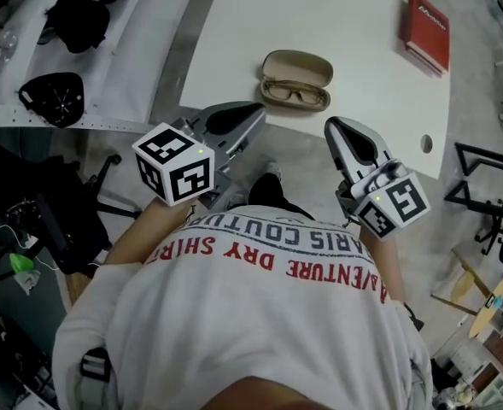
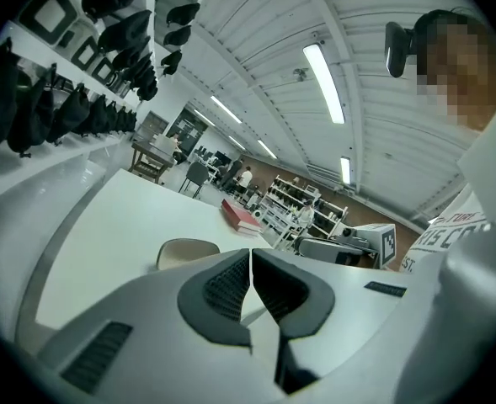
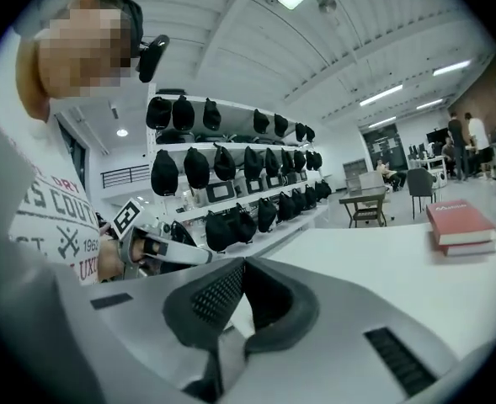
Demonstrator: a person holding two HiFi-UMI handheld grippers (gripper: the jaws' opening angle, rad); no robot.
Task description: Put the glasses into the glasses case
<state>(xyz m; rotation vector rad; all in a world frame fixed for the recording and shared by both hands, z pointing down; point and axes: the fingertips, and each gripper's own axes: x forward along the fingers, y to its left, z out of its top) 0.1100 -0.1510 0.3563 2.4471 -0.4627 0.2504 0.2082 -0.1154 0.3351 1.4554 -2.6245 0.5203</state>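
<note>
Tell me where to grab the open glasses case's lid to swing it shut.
Grip the lid at the middle of its far rim, coming from above. It lies tilted back behind the glasses, hollow side up, so that thin curved edge probably stands free for one jaw inside and one behind.

A white table (image 1: pixel 336 24), wall shelves (image 3: pixel 222 183), ceiling strip lights (image 2: pixel 323 82).

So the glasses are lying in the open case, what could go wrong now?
1. The glasses case is open, so a bump could tip the glasses out.
2. It sits close to the near edge of the table, so pushing it shut clumsily might slide it off.
3. I can't tell whether the glasses lie flat; a raised arm might get pinched when the case closes.
</note>
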